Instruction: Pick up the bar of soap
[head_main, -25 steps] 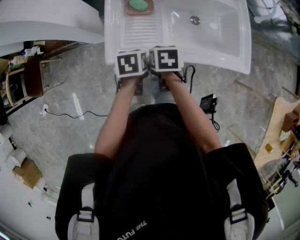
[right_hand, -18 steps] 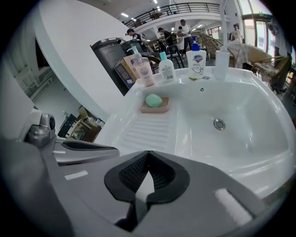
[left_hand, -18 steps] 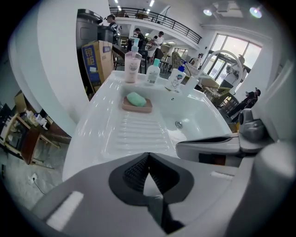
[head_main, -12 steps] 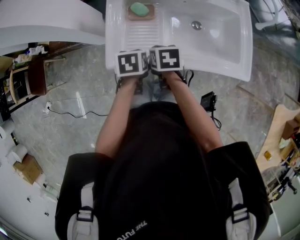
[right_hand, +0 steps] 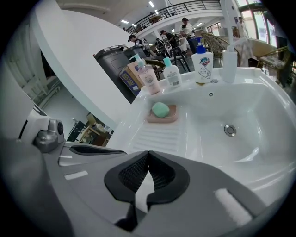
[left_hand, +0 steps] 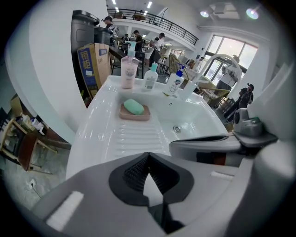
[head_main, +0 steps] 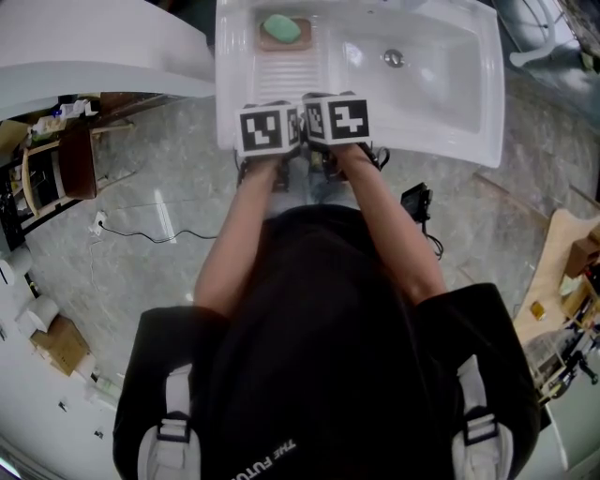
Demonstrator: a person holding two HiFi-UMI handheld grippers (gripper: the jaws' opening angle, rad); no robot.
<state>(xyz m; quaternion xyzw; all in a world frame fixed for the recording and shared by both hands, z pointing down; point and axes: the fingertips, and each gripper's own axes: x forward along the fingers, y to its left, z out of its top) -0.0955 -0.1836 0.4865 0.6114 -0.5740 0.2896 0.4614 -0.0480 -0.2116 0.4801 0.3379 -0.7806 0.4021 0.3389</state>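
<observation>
Left hand-held gripper (left_hand: 148,159) and right hand-held gripper (right_hand: 147,158), both closed and empty, have edged toward the sink (head_main: 422,141); soap (head_main: 281,27) still well ahead.

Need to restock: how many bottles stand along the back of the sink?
3, in a row on the sink's back ledge: pink pump bottle at left, small teal-capped bottle in the middle, white bottle with blue pump at right. None looks hidden.
</observation>
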